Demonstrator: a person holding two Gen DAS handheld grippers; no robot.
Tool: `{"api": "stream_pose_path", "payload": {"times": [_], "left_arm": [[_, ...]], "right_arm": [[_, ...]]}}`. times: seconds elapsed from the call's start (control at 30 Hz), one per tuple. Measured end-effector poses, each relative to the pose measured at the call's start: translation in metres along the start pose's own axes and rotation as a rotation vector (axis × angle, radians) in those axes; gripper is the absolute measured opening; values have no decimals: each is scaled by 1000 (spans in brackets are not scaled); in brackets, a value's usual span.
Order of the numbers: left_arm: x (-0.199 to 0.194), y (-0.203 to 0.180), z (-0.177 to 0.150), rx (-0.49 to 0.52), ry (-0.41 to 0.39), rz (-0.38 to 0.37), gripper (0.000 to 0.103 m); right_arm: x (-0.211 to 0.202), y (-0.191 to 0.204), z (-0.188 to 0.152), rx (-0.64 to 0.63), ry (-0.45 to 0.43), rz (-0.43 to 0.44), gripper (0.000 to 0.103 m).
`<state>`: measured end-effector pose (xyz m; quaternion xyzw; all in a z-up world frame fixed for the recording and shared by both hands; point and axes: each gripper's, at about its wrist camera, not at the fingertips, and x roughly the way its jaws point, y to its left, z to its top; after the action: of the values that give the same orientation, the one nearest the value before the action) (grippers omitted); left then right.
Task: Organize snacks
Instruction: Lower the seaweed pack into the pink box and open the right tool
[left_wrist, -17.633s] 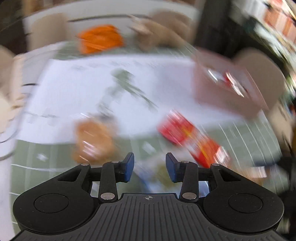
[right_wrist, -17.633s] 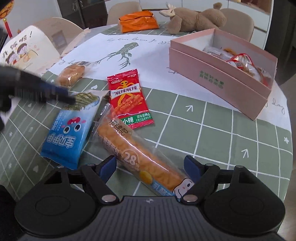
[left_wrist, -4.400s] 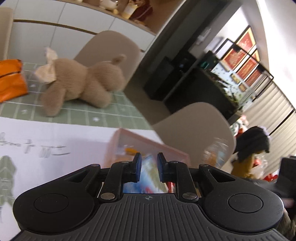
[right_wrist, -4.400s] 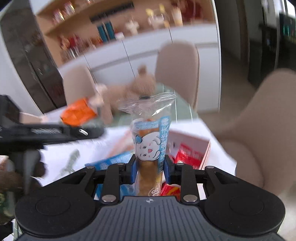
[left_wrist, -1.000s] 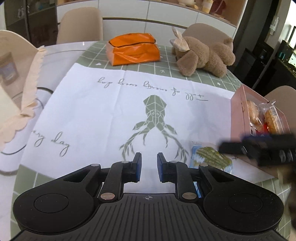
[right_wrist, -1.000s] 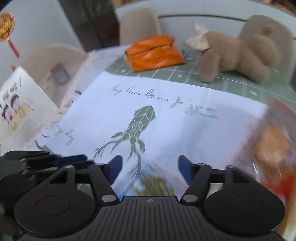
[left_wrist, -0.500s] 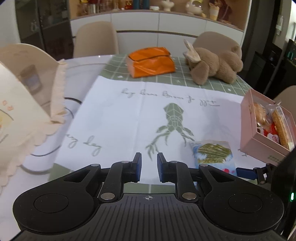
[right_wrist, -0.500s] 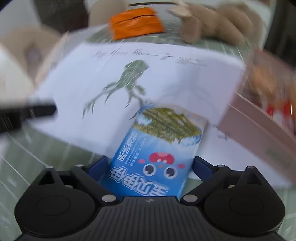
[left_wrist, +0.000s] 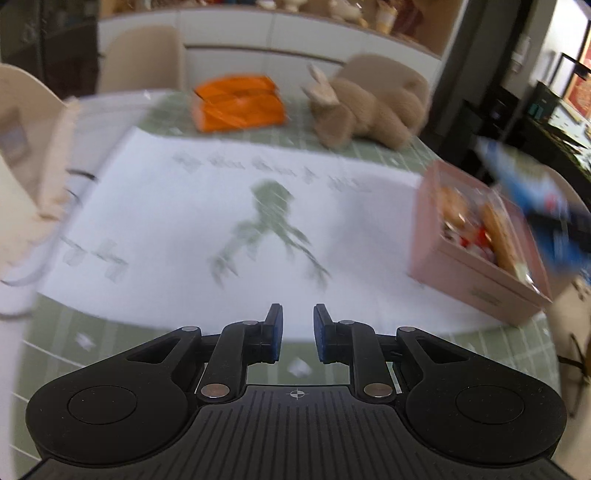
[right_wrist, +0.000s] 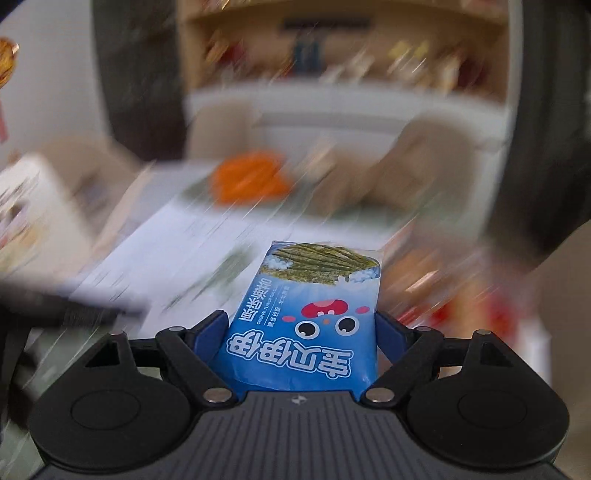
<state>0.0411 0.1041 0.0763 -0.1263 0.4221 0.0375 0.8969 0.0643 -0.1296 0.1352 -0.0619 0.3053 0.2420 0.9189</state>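
Note:
My right gripper (right_wrist: 301, 328) is shut on the blue seaweed snack bag (right_wrist: 310, 314), gripping it by its sides and holding it up off the table. In the left wrist view the same bag (left_wrist: 535, 199) hangs in the air above the pink box (left_wrist: 476, 273), which holds several snacks. My left gripper (left_wrist: 295, 332) is empty, its jaws nearly closed with a small gap, low over the near edge of the white paper mat (left_wrist: 184, 206). Both views are blurred by motion.
An orange pouch (left_wrist: 238, 101) and a brown plush toy (left_wrist: 369, 109) lie at the far side of the green checked tablecloth (left_wrist: 92, 339). A cream scalloped card (left_wrist: 33, 173) stands at the left. Chairs surround the table.
My right gripper closed on the blue bag that lay on the table and lifted it up over the pink box. My left gripper shifted slightly and stayed empty.

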Motion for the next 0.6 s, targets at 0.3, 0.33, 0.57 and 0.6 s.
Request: {"api": "stream_pose_path", "payload": {"times": [0.3,0.33,0.57,0.6], "left_arm": [[26,-37,-35,90,87,-142,20],[28,-37,-39,93,87,-148,20],[36,-42,-66,170,19,-137,20],[37,-44,-67,178,6,-134,20]], "right_arm": [[78,-89,6,69,39,-229,90],[86,-92,2,62,56,-226,90],[40,-66,-25,13,-47,-256,89],[28,-58,-34,-6,-55,-240,89]]}}
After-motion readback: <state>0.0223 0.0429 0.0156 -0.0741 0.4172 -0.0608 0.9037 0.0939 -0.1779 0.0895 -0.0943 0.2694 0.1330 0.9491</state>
